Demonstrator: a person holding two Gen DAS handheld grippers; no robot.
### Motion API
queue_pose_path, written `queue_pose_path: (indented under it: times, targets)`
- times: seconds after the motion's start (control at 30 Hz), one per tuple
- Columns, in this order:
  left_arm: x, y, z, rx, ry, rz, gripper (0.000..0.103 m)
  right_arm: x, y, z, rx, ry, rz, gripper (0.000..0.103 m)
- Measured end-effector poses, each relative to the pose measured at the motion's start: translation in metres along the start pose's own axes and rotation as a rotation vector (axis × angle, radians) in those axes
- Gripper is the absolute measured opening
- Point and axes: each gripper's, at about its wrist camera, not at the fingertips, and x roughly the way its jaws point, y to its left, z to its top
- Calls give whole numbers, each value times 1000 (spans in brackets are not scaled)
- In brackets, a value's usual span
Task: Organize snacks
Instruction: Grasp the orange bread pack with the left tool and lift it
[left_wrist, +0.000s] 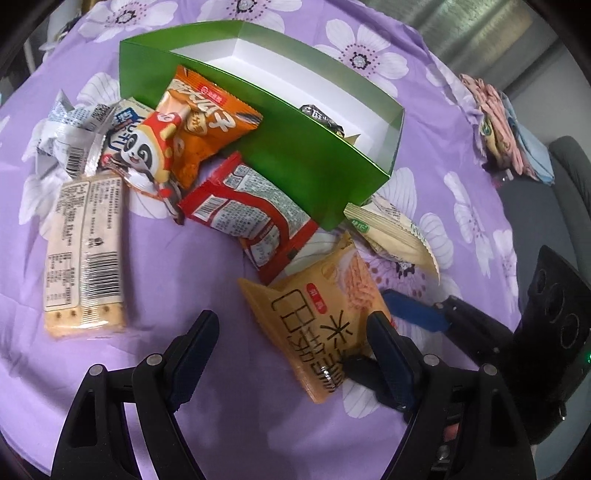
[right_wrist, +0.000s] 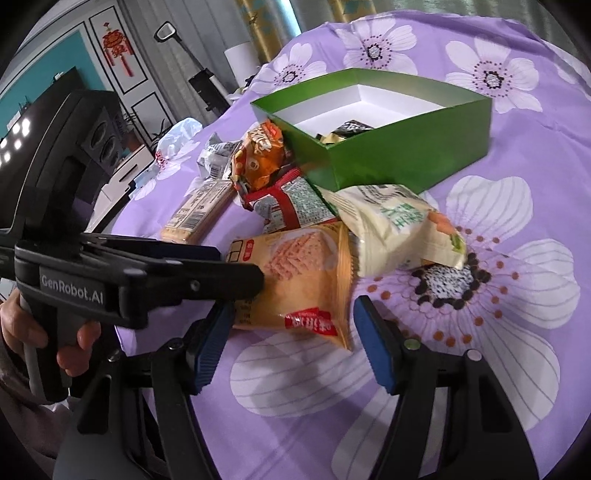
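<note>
A green box (left_wrist: 314, 155) (right_wrist: 406, 155) stands open on the purple flowered cloth, with a dark packet (left_wrist: 321, 118) inside. A yellow wafer packet (left_wrist: 314, 314) (right_wrist: 303, 273) lies nearest to me. My right gripper (right_wrist: 291, 308) is open and straddles the packet's near end, pads close to its edges; one blue finger (left_wrist: 413, 312) shows beside it. My left gripper (left_wrist: 293, 314) is wide open over the packet's other side, with its fingers (right_wrist: 207, 275) reaching in from the left. Red (left_wrist: 251, 218), orange (left_wrist: 207, 122), panda (left_wrist: 147, 147), cracker (left_wrist: 85, 251) and cream (right_wrist: 399, 225) packets lie around the box.
A crumpled silver wrapper (left_wrist: 70, 133) lies far left. Folded cloths (left_wrist: 506, 125) sit at the table's right edge above a grey seat (left_wrist: 535, 206). A plastic bag (right_wrist: 177, 136) lies at the far left edge. A hand (right_wrist: 22, 325) grips the left tool.
</note>
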Motion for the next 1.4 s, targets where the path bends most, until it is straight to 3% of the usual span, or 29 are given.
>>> queue_pose_path:
  times: [0.13,0.3,0.5,0.57,0.9,1.17,1.4]
  targets:
    - [1,0,0,-9,-11,-1,80,5,4,2,1,8,14,59]
    - [2,-2,1,6,-17,-22,64,6,10,0,9,11,21,50]
    - [-2,-11,0,58,-38,-4,58,5,17,-3,13,-1,-12,48]
    - [-4,-13,0,72,-46,2,56,4,18,-4,18,-9,-17,41]
    - [-37,-16,-1,105,-147,30,54,2,35,-1,21,-36,9,29]
    - [-75,-23,10,164,-265,77,51,9,67,24,-42,-53,69,22]
    - [-68,-18,17,151,-247,93,48,22,67,33,-9,-53,110,19]
